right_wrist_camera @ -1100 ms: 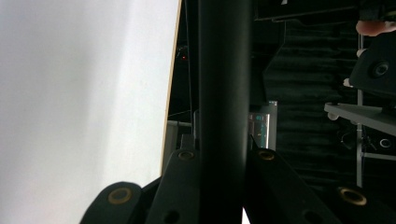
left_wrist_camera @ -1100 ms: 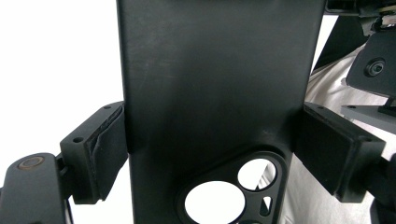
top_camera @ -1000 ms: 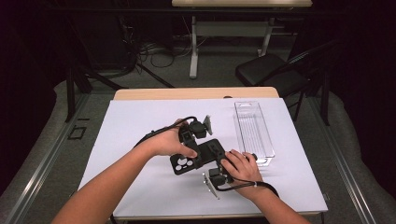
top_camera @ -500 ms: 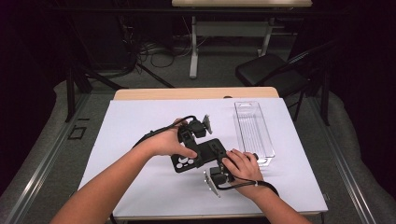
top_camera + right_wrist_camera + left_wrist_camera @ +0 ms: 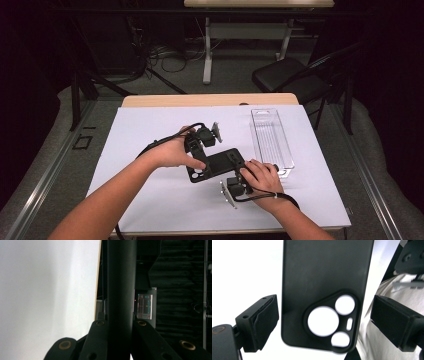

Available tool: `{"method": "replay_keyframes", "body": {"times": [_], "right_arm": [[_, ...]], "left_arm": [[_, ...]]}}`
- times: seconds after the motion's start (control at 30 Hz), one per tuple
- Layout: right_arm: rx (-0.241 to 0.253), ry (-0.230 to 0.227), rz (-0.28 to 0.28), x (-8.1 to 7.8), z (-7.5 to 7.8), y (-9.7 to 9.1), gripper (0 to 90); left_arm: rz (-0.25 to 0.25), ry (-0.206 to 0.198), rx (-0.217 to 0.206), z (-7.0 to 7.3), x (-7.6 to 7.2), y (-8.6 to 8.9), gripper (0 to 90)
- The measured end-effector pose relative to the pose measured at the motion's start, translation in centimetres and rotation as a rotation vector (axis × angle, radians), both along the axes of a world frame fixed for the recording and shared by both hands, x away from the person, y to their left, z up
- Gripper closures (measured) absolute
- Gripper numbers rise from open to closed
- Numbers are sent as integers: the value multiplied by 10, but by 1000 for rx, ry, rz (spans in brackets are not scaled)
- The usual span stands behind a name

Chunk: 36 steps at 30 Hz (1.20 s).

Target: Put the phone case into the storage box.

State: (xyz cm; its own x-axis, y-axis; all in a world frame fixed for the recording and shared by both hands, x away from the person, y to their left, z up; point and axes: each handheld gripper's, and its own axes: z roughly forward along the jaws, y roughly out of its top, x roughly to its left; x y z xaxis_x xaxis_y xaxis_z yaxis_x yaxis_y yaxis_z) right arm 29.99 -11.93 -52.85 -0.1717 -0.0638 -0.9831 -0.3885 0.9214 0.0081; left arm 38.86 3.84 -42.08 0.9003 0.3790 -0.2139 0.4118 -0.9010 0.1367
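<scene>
A black phone case (image 5: 220,162) with a three-hole camera cutout is held just above the white table top. My right gripper (image 5: 239,175) is shut on its right end; in the right gripper view the case's edge (image 5: 121,290) stands upright between the jaws of that gripper (image 5: 120,327). My left gripper (image 5: 199,152) straddles the cutout end. Its jaws have just been opening. In the left gripper view the case (image 5: 322,272) lies between the pads (image 5: 265,317), with a gap on each side of the left gripper (image 5: 324,320).
A clear plastic tray (image 5: 271,140) lies on the white table cover (image 5: 150,130), to the right of the hands. A dark chair (image 5: 290,80) stands beyond the table's far right corner. Cables lie on the floor behind the table.
</scene>
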Motion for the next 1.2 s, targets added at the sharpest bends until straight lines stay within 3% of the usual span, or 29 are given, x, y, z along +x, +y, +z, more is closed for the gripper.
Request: {"method": "replay_keyframes", "body": {"times": [0.23, 0.63, 1.2], "right_arm": [[-6, 10, -20, 2, -1, -6, 878], [-5, 13, -35, 2, 1, -13, 877], [-21, 13, -49, 2, 4, -21, 876]], "left_arm": [[12, -29, 8, 2, -3, 13, 91], [48, -49, -27, 6, -4, 34, 101], [66, -65, -38, 8, -3, 46, 110]]}}
